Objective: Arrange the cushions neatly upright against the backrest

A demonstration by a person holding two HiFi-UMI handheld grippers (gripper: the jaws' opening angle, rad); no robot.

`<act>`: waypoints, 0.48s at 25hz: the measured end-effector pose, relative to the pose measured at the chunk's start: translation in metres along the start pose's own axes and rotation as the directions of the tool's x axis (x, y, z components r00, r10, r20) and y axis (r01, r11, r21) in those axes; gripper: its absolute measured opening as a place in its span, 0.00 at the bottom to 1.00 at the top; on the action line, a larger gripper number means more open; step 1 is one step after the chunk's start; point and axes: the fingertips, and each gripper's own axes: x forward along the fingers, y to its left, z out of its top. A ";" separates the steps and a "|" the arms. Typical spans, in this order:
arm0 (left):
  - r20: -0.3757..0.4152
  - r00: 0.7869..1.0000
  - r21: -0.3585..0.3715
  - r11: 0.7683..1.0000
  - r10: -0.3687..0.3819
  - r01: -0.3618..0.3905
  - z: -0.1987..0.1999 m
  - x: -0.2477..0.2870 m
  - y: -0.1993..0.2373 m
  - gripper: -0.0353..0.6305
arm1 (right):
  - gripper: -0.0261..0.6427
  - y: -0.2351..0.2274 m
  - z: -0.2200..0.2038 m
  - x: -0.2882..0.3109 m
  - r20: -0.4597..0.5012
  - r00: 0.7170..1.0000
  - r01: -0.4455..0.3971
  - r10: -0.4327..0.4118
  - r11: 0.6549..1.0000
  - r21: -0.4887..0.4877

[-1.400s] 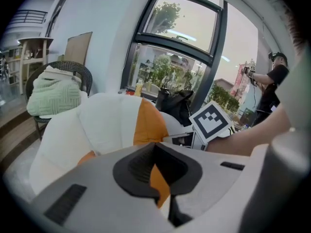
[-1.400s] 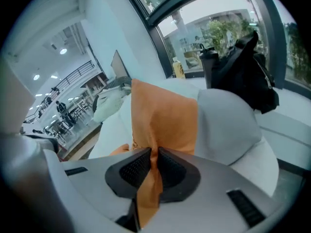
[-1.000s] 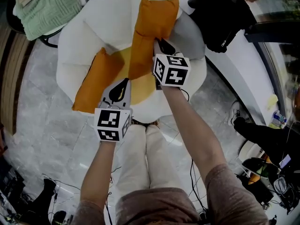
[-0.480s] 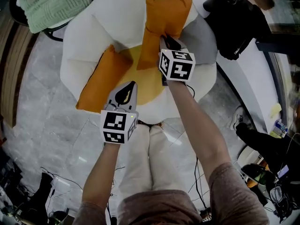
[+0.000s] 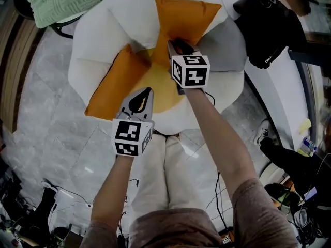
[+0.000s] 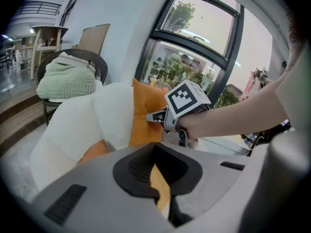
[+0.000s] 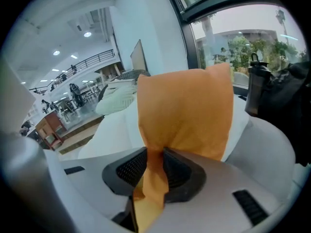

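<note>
An orange cushion [image 5: 189,14] [image 7: 187,110] [image 6: 143,101] stands upright against the backrest of the white round chair [image 5: 98,35]. My right gripper [image 5: 176,45] [image 7: 154,161] pinches its lower corner; the fabric is still squeezed between the pads while the jaws are opening. A second orange cushion [image 5: 111,89] [image 6: 95,152] lies slanted on the chair's left side, beside the yellow seat pad [image 5: 158,87]. My left gripper [image 5: 146,93] [image 6: 160,178] hovers over the seat's front edge, shut and holding nothing.
A green knitted blanket [image 5: 67,1] [image 6: 65,81] lies on a dark wicker chair at the back left. A black bag [image 5: 269,25] sits on the ledge right of the chair, with a dark bottle [image 7: 256,89]. The person's legs [image 5: 160,174] stand against the chair front.
The right gripper has pushed the held cushion further back, so it now stands broader and more upright against the backrest. The left gripper has barely moved.
</note>
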 end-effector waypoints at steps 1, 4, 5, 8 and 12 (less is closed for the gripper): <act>0.001 1.000 -0.001 1.000 0.001 -0.001 0.000 0.000 0.000 0.06 | 0.20 0.005 -0.001 0.001 -0.007 1.000 -0.016 0.016 1.000 -0.007; 0.005 1.000 -0.006 1.000 0.001 -0.001 0.000 0.000 0.000 0.06 | 0.20 0.014 -0.003 0.002 -0.010 0.999 -0.051 0.051 0.999 0.000; 0.006 1.000 -0.008 1.000 0.001 -0.001 -0.001 0.000 0.000 0.06 | 0.20 0.017 -0.003 0.002 -0.011 0.998 -0.067 0.067 0.998 0.005; 0.002 1.000 -0.020 1.000 -0.003 0.004 -0.004 -0.002 -0.001 0.06 | 0.20 0.031 -0.008 -0.002 -0.030 0.991 -0.127 0.127 0.992 -0.013; -0.007 1.000 -0.037 0.999 -0.012 0.012 -0.007 -0.006 -0.003 0.06 | 0.20 0.039 -0.021 -0.009 -0.046 0.987 -0.152 0.151 0.988 -0.010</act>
